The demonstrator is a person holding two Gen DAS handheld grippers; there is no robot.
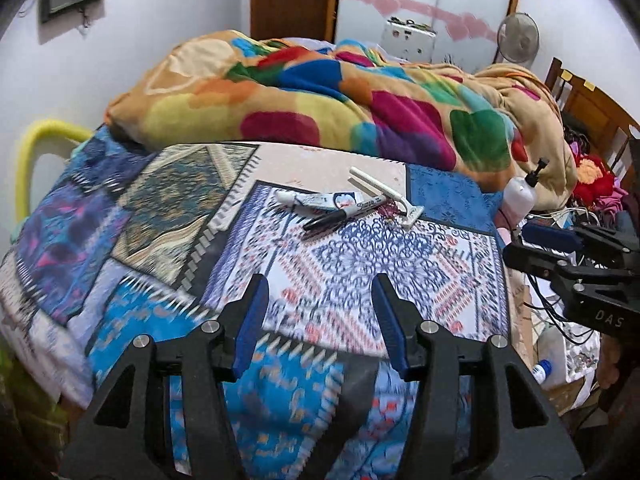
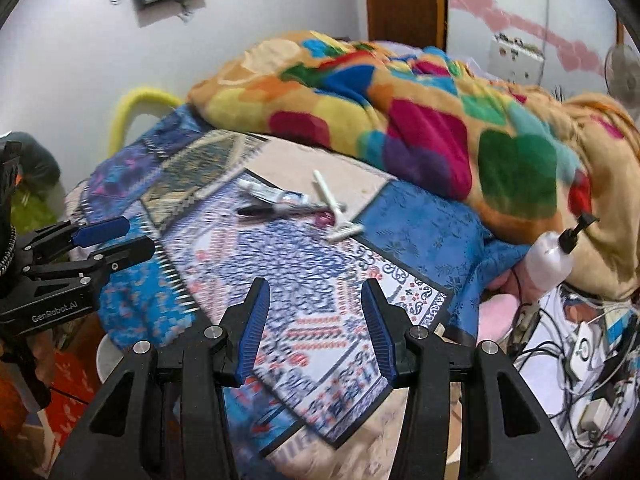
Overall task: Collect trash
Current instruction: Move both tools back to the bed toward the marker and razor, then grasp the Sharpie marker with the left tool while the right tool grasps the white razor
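On the patchwork bedspread [image 1: 168, 216] lie a white tube [image 1: 316, 199], a black marker [image 1: 344, 212], a white disposable razor [image 1: 388, 196] and a small dark red scrap [image 1: 387, 211]. The same pile shows in the right wrist view: tube [image 2: 276, 195], marker [image 2: 280, 210], razor [image 2: 334, 210], scrap [image 2: 325, 220]. My left gripper [image 1: 320, 312] is open and empty, well short of the pile. My right gripper [image 2: 314, 312] is open and empty, also short of it. Each gripper shows in the other's view, the right [image 1: 560, 248] and the left [image 2: 100, 240].
A bunched colourful blanket [image 1: 320, 100] covers the far half of the bed. A white pump bottle [image 2: 552, 260] stands at the bed's right edge, with tangled cables and chargers [image 2: 580, 360] below it. A yellow tube frame [image 1: 32, 160] is at the left and a fan [image 1: 518, 38] stands behind.
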